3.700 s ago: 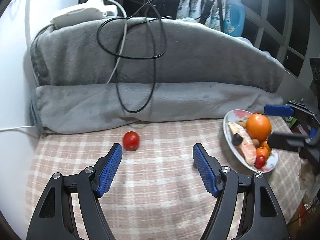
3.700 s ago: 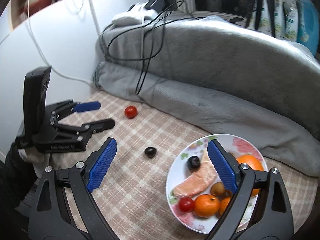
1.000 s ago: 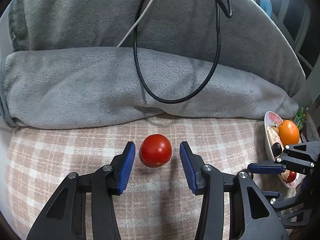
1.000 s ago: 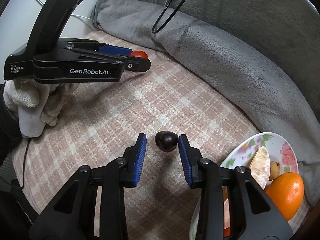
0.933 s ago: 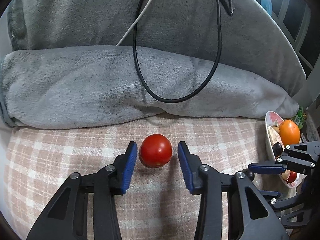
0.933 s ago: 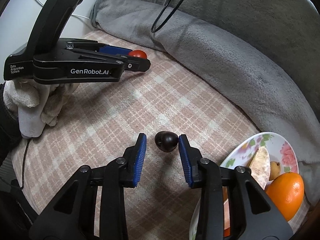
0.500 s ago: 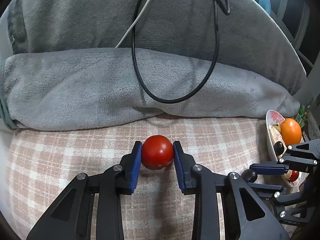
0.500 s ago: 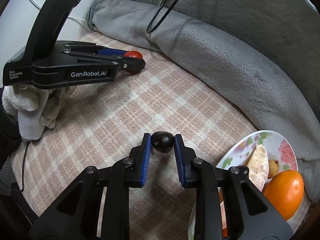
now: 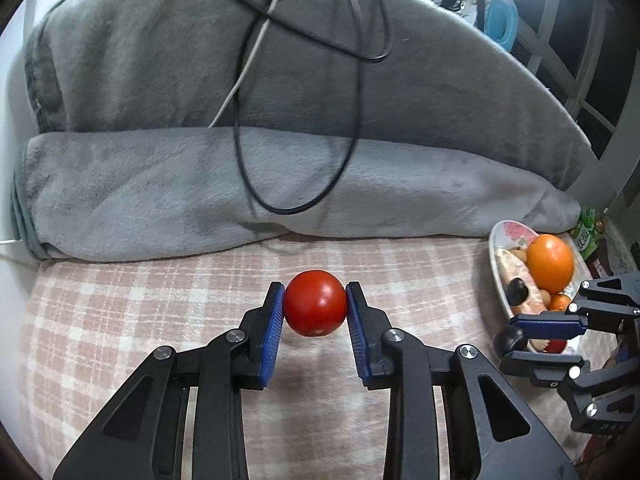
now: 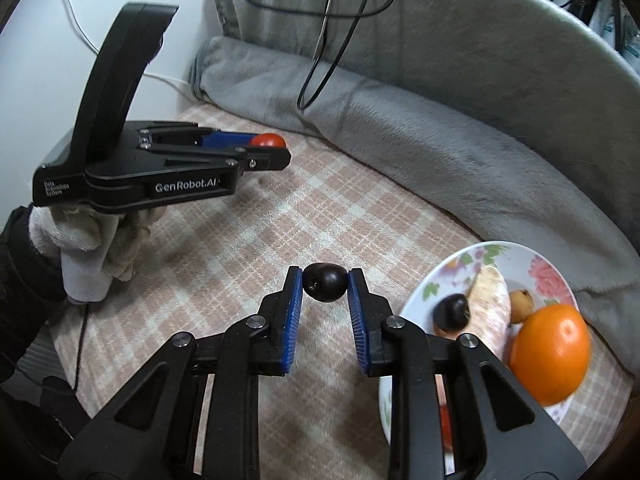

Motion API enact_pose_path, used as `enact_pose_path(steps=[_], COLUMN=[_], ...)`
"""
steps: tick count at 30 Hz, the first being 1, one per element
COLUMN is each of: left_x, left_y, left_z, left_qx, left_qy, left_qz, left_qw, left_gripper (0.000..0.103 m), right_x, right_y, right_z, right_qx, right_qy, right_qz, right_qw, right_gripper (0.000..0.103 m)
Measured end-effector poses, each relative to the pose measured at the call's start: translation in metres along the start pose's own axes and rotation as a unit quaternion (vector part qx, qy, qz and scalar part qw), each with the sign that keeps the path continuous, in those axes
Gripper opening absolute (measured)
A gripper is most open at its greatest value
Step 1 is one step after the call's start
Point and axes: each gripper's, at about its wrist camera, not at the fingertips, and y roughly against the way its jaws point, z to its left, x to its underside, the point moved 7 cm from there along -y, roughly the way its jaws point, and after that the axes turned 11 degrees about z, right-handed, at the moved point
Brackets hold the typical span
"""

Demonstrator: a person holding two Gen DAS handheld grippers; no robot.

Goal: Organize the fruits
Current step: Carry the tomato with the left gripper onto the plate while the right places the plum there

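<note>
Left claw (image 9: 315,307) is clamped on the red tomato (image 9: 315,303), both blue pads (image 9: 273,330) pressing its sides, the fruit held over the pink checked cloth (image 9: 120,320) in front of the grey blanket (image 9: 200,184). Right claw (image 10: 325,285) is narrowed to a small gap and clamped on the dark round fruit (image 10: 324,282), pads touching both sides, just left of the floral plate (image 10: 520,260). That plate carries an orange (image 10: 550,346), a second dark fruit (image 10: 452,312), a pale citrus segment (image 10: 490,304) and a small brown fruit (image 10: 522,299).
</note>
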Motion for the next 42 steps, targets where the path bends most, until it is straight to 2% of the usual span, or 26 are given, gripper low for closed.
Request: enact_pose_path(steps=[4, 13, 28, 42], left_x=[0.006, -0.001, -0.012, -0.015], left_y=[0.020, 0.038, 0.029, 0.011], left_z=[-0.009, -0.042, -0.112, -0.155], left_qx=[0.006, 0.025, 0.061, 0.084], left_qy=[-0.011, -0.035, -0.077, -0.109], left_qz=[-0.008, -0.021, -0.017, 0.002], left_qw=[0.9999, 0.9988, 0.9950, 0.9904], left_gripper=[0.029, 0.029, 0.029, 0.029], right_x=[0.007, 0.032, 0.078, 0.094], right_y=[0.018, 0.051, 0.073, 0.066], right_z=[-0.005, -0.028, -0.078, -0.100], right_qx=[0.000, 0.007, 0.025, 0.023], right_qy=[-0.011, -0.045, -0.101, -0.120], right_qz=[-0.016, -0.043, -0.052, -0.045], right_qw=[1.000, 0.998, 0.993, 0.992], right_gripper=[0.024, 0.024, 0.024, 0.024])
